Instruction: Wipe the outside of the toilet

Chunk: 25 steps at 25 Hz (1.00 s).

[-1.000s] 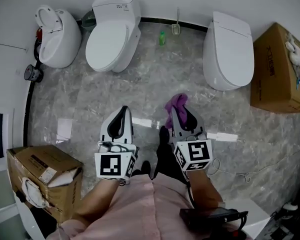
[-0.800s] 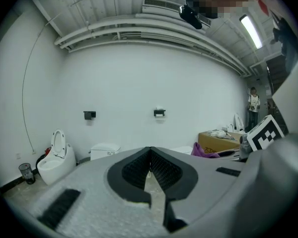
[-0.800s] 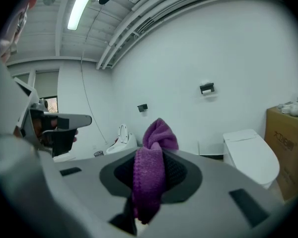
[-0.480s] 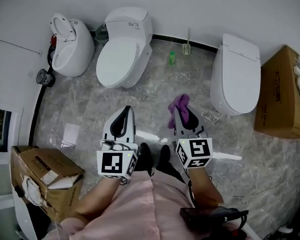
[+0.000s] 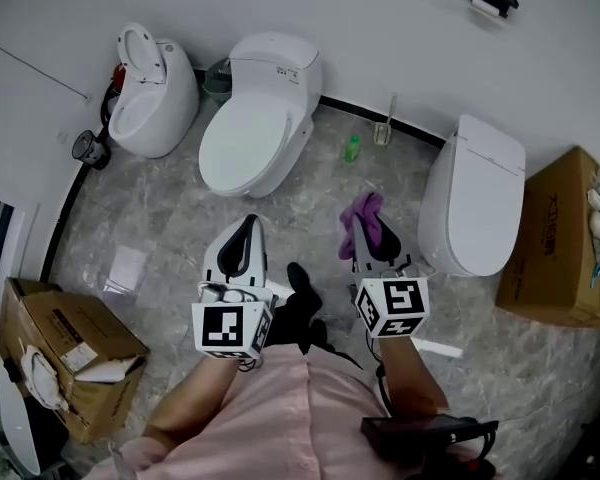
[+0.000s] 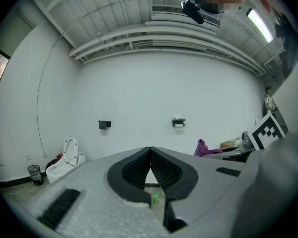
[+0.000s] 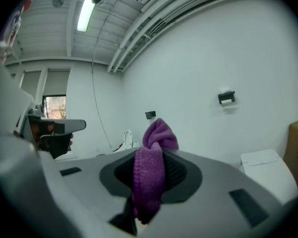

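Facing 3 toilets with a purple cloth (image 5: 362, 218) clamped in the right tool (image 5: 366, 232).
Standing on the grey marble floor (image 5: 160, 218). Gripping the cloth between the right tool's jaws, bunched top poking past the tips, tail hanging below. Holding the left tool (image 5: 247, 222) clenched on nothing, tips touching. Looking toward a left toilet (image 5: 150, 93) with its lid raised, a middle toilet (image 5: 255, 128) and a right toilet (image 5: 475, 198) with lids down, all against the white wall and apart from both tools. With a green bottle (image 5: 351, 149) and toilet brush (image 5: 384, 128) standing between middle and right toilets.
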Each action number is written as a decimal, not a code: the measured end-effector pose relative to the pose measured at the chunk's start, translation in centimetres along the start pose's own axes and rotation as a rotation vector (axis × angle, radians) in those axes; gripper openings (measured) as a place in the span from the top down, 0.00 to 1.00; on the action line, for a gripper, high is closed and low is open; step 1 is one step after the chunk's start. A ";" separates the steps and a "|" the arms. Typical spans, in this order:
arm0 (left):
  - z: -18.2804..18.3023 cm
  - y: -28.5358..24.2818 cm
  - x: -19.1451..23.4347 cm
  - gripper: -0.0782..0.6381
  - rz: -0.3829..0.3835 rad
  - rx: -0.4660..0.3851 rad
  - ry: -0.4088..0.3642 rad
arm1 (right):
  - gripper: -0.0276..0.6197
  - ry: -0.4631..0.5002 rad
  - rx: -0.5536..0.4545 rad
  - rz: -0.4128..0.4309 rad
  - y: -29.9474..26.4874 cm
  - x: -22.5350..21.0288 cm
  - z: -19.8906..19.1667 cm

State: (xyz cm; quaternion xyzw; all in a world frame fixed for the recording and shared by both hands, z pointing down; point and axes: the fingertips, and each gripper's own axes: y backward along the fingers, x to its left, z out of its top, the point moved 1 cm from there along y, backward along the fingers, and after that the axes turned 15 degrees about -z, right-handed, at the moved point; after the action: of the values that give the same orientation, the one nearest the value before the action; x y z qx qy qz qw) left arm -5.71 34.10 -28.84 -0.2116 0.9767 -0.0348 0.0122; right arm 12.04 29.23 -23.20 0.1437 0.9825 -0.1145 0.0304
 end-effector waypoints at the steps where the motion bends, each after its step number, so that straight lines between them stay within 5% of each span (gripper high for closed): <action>1: -0.2 -0.6 0.7 0.88 0.007 0.000 0.002 | 0.83 0.005 0.007 0.007 -0.9 0.2 -0.1; 12: -3.7 -10.1 10.7 0.88 0.055 0.048 0.058 | 0.83 0.045 0.081 0.057 -15.5 1.6 -0.7; 25: -1.3 -17.2 16.3 0.88 0.064 -0.002 0.045 | 0.83 0.081 0.008 0.041 -24.6 0.6 4.9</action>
State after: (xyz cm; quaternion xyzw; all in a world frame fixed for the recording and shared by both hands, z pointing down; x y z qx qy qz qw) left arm -13.53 11.82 -26.47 -0.1796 0.9830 -0.0381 -0.0087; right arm 4.46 5.32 -22.73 0.1686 0.9793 -0.1117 -0.0076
